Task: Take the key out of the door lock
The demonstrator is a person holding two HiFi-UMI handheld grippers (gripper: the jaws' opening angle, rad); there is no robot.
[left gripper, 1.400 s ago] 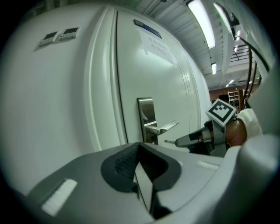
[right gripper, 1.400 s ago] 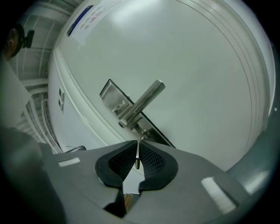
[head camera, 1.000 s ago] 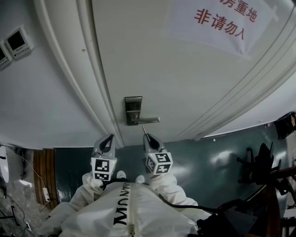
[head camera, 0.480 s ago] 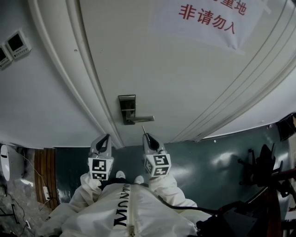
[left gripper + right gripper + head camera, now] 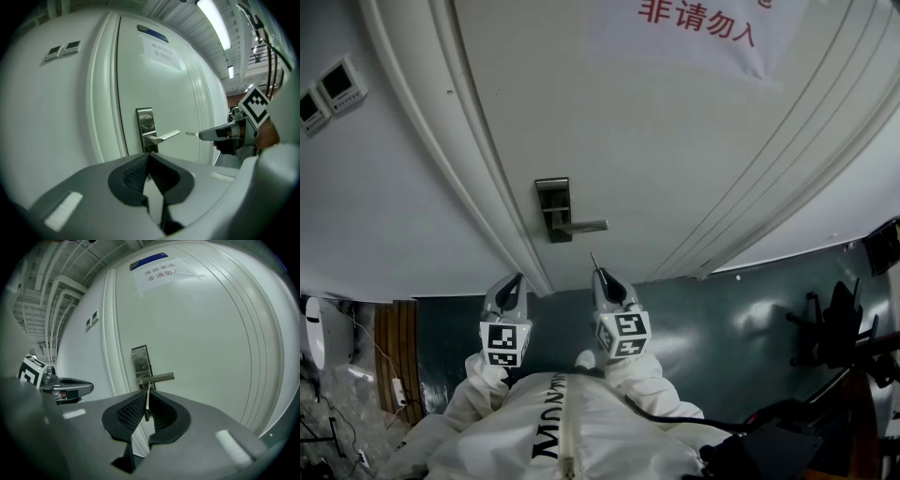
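A white door (image 5: 656, 141) carries a steel lock plate (image 5: 553, 208) with a lever handle (image 5: 586, 226). My right gripper (image 5: 598, 275) is shut on a thin metal key (image 5: 593, 262), whose blade sticks out towards the door, clear of the lock. In the right gripper view the key (image 5: 147, 401) stands upright between the pads, just below the handle (image 5: 157, 378). My left gripper (image 5: 516, 286) hangs beside it, shut and empty. From the left gripper view, the key (image 5: 191, 134) is level with the handle's (image 5: 164, 136) tip, a short gap away.
A paper notice with red characters (image 5: 694, 23) hangs high on the door. Two wall panels (image 5: 337, 82) sit left of the door frame. On the dark green floor at the right stands black equipment (image 5: 839, 328); cables (image 5: 389, 384) lie at the left.
The lock plate has shifted up and left in the head view, and the gap between key and handle has grown a little. Both grippers keep their grip and spacing.
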